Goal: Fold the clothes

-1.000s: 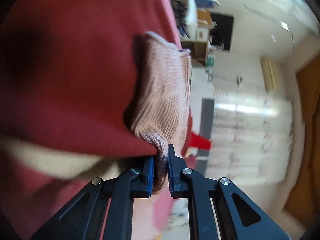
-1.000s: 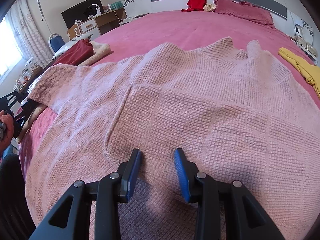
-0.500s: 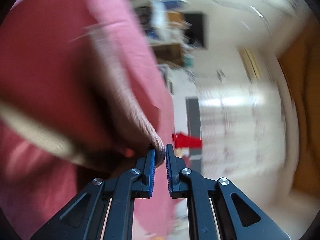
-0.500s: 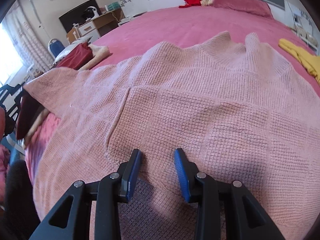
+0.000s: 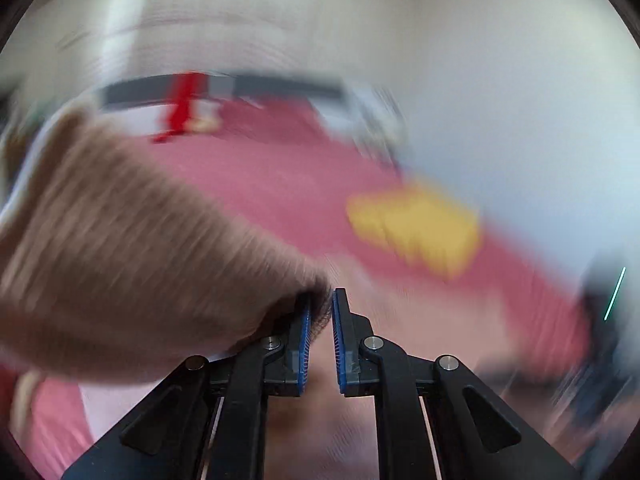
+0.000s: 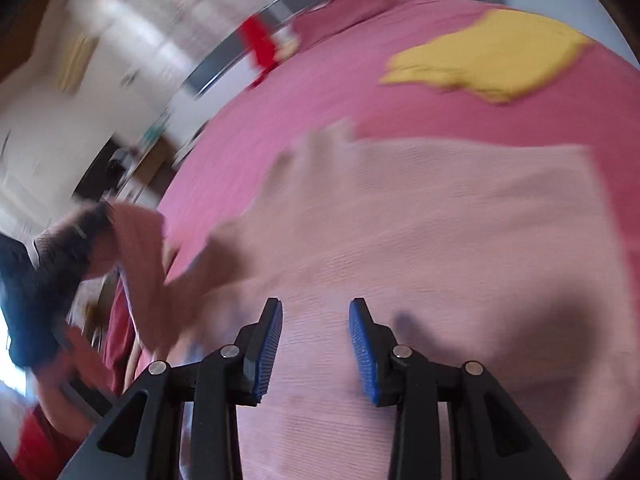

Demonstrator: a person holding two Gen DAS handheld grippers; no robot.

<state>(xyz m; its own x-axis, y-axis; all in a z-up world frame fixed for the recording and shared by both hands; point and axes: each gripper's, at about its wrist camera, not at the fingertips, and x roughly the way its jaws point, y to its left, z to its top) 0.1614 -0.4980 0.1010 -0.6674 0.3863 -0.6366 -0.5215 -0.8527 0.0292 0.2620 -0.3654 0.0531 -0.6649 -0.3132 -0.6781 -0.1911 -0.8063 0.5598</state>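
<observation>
My left gripper (image 5: pixel 320 312) is nearly closed and pinches the end of a sleeve (image 5: pixel 132 264) of the pink knitted sweater (image 6: pixel 440 240). The body of the sweater lies spread on the pink bed (image 6: pixel 304 92); the sleeve is lifted on its left side. My right gripper (image 6: pixel 314 340) is wide open, holds nothing, and hovers low over the near part of the sweater. I judge that I am carrying the sleeve across onto the body. To do it well, I should keep the pinch firm, bring the sleeve over low and flat, and let the right gripper press the body so it does not slide. Both views are blurred, so the fold line I cannot see. A yellow garment (image 6: pixel 492 60) lies far to the right.
</observation>
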